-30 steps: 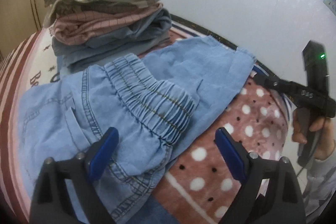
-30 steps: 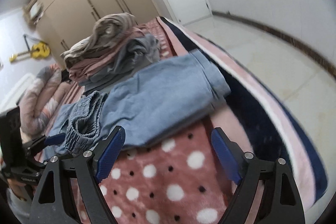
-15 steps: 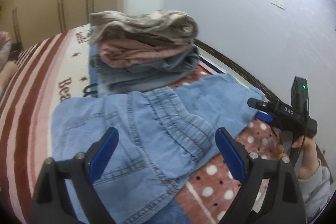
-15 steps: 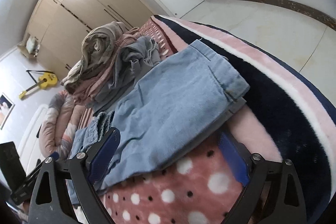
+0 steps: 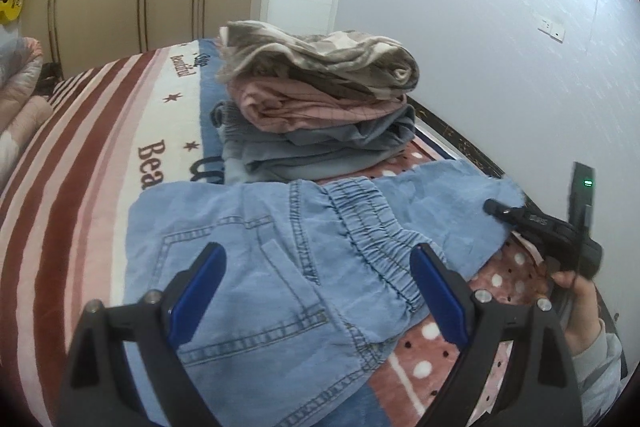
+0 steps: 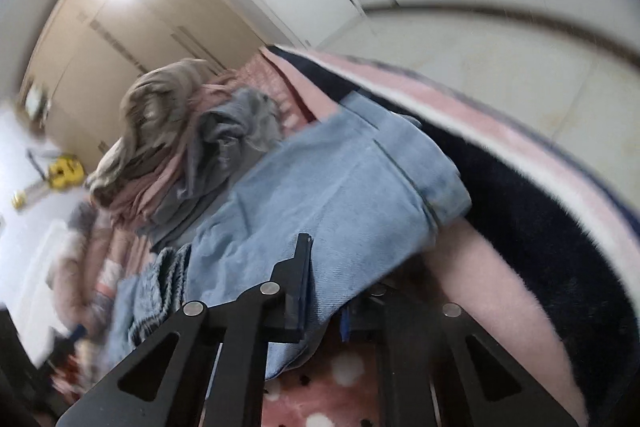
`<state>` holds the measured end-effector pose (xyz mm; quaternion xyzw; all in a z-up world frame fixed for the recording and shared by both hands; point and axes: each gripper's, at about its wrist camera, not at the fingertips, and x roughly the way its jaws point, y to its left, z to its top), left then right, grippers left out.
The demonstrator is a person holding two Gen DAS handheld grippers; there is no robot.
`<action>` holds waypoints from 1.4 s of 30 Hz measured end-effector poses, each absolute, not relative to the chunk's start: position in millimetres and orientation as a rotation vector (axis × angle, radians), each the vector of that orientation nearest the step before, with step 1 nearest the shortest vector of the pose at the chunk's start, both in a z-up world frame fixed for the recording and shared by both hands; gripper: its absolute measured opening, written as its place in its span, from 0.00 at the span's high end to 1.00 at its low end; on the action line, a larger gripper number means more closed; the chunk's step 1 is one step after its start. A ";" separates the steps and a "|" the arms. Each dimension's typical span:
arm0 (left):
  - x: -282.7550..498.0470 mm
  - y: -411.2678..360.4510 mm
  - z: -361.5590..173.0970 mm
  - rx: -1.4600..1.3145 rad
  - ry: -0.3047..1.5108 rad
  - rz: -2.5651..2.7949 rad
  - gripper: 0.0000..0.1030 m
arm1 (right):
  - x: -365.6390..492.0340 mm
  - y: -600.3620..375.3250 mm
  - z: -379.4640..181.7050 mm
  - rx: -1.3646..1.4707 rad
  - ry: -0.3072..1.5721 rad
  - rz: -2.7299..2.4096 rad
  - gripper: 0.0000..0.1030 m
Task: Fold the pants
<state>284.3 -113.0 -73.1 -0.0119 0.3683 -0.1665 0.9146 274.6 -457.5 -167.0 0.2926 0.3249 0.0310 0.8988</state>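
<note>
Light blue denim pants (image 5: 280, 259) lie on the bed, their elastic waistband (image 5: 372, 235) bunched in the middle and the legs running right toward the bed edge. My left gripper (image 5: 318, 291) is open and empty, hovering over the seat and back pocket. In the right wrist view my right gripper (image 6: 324, 291) is shut on the near edge of the pant legs (image 6: 328, 187), close to the cuffs (image 6: 432, 163). The right gripper also shows in the left wrist view (image 5: 536, 227) at the leg end.
A pile of folded clothes (image 5: 320, 99) sits on the bed just behind the pants, also in the right wrist view (image 6: 180, 139). The striped and dotted blanket (image 5: 80, 155) covers the bed. The bed edge and floor (image 6: 500, 67) lie to the right, a wall (image 5: 480, 27) beyond.
My right gripper moved down onto the pant legs and closed on the fabric. My left gripper rose and pulled back, staying open.
</note>
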 end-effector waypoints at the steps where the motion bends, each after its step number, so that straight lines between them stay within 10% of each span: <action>1: 284.3 -109.8 -72.2 -0.032 0.757 -0.339 0.12 | 272.5 -456.2 -161.7 0.598 0.651 0.072 0.96; 17: 257.9 -9.8 -40.2 -0.125 0.655 -0.203 0.12 | 280.7 -288.7 -35.6 0.153 0.511 0.562 0.97; 42: 233.0 78.1 -54.7 -0.173 0.645 -0.081 0.12 | 258.4 -99.6 -151.2 -0.211 0.836 0.871 0.96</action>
